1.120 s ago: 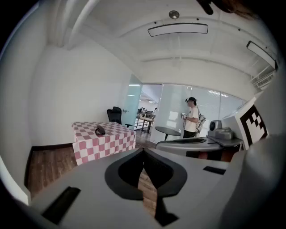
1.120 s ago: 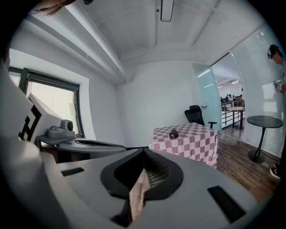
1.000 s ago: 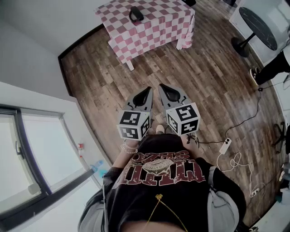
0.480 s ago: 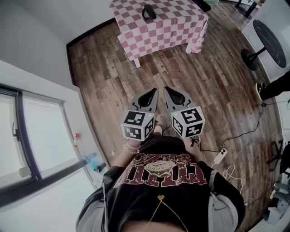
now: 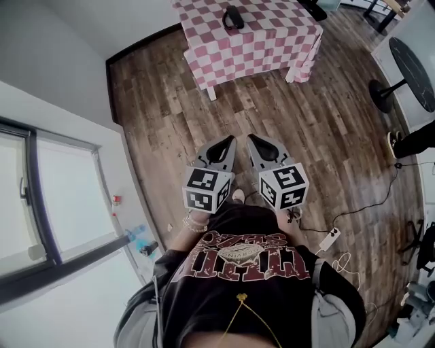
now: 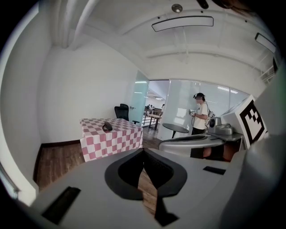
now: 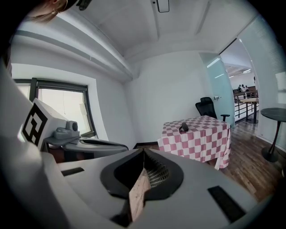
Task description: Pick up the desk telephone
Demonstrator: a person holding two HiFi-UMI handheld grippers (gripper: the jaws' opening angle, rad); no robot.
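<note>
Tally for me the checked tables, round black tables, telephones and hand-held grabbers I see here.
Checked table: 1
Round black table: 1
Telephone: 1
Grippers: 2, left gripper and right gripper
Total: 5

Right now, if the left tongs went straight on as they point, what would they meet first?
Ahead of the left tongs lies only bare wooden floor, then probably the checked tablecloth; depth is unclear.

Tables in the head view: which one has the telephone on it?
The square table with the pink-and-white checked cloth, top centre; the dark telephone lies on it. The round black table stands at the right edge.
</note>
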